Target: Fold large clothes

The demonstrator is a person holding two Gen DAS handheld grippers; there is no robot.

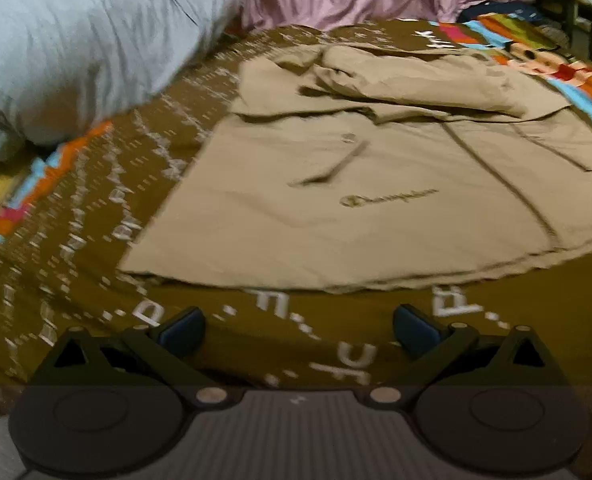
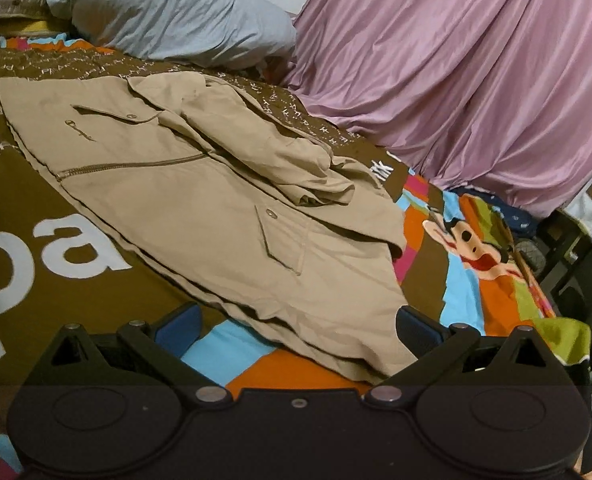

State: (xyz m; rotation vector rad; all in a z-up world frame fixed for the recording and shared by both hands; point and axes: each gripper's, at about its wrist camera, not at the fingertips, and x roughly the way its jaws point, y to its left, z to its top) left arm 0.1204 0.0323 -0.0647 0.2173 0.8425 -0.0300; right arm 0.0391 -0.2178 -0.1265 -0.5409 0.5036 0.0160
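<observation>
Tan cloth of a jacket (image 2: 200,200) lay spread flat on a bed, on a brown bedspread (image 2: 36,208) with white letters and a bright cartoon print, its sleeves folded in over the chest at the far end. Near its hem, the left tool (image 1: 296,330) hung wide open and empty above the bedspread. The right tool (image 2: 297,326) was also wide open, its fingers either side of the jacket's near corner, gripping nothing. A grey pillow (image 2: 168,12) and pink drape (image 2: 475,80) lay beyond.

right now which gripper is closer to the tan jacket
Right. The right gripper hangs open over the tan jacket's near corner, cloth between its fingers. The left gripper, also open, sits short of the hem, over the bedspread.
</observation>
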